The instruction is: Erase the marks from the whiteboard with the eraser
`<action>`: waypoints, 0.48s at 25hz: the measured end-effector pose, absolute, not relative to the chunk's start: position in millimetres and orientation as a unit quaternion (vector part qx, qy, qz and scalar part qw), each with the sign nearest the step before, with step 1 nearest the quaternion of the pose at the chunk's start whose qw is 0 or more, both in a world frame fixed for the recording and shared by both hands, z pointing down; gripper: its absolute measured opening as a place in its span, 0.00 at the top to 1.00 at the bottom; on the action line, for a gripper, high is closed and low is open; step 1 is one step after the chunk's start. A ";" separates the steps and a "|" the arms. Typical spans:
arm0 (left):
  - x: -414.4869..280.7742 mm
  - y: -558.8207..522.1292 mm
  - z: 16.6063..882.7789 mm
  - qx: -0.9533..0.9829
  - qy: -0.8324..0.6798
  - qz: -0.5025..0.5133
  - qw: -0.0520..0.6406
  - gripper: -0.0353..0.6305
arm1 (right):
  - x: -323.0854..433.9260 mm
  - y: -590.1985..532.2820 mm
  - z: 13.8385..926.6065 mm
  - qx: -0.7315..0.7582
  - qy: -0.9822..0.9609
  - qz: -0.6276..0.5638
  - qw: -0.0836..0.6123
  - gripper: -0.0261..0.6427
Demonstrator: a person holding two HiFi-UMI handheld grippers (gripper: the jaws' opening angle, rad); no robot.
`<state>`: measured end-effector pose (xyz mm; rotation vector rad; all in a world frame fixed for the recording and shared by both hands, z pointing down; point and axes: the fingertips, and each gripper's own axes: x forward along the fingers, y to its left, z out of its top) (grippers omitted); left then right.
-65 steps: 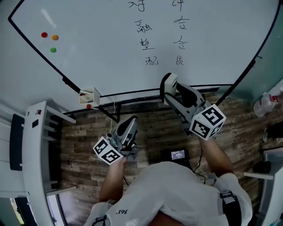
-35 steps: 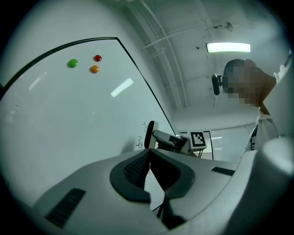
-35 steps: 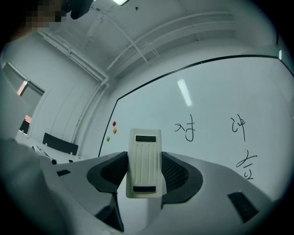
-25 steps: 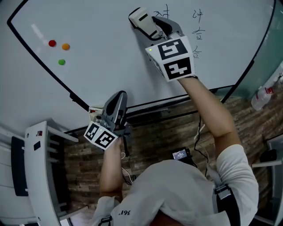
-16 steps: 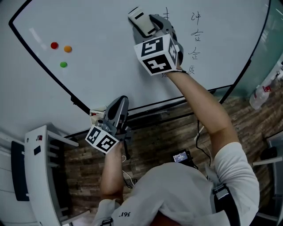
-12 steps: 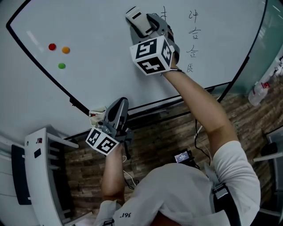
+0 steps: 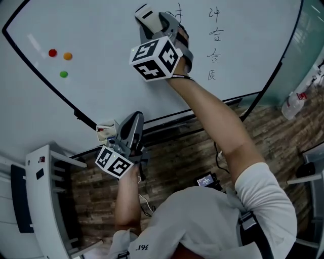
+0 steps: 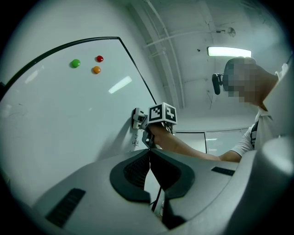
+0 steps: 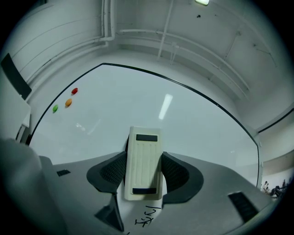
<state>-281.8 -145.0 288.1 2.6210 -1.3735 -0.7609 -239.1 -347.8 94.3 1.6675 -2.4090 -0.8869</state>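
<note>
The whiteboard (image 7: 101, 55) fills the top of the head view. Black handwritten marks (image 7: 215, 34) run down its right part, and one more mark (image 9: 146, 216) shows just below the eraser. My right gripper (image 7: 152, 20) is raised against the board, shut on a cream eraser (image 9: 143, 163) that lies flat on the board (image 9: 183, 124). The eraser (image 7: 146, 14) sticks out above the marker cube. My left gripper (image 7: 132, 125) hangs low by the board's bottom rail, its jaws shut with nothing between them (image 8: 150, 170).
Red, orange and green magnets (image 7: 59, 59) sit at the board's upper left. A small holder (image 7: 105, 132) hangs on the bottom rail beside my left gripper. White furniture (image 7: 45, 202) stands at the left, and a bottle (image 7: 293, 103) at the right over wood-pattern floor.
My right gripper rose from the rail to the board with the eraser and has slid left across the left column of marks. The left gripper stays low by the rail.
</note>
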 end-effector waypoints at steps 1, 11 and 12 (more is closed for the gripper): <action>-278.1 -145.7 288.2 0.857 -0.450 -0.248 0.043 0.94 | -238.8 -348.5 94.7 0.544 -0.787 -0.287 0.042 0.59; -248.3 -153.6 284.1 0.856 -0.452 -0.248 0.040 0.94 | -210.2 -360.3 93.1 0.544 -0.787 -0.287 0.048 0.59; -245.0 -154.7 283.7 0.856 -0.451 -0.248 0.040 0.94 | -206.4 -361.9 92.5 0.544 -0.787 -0.287 0.049 0.59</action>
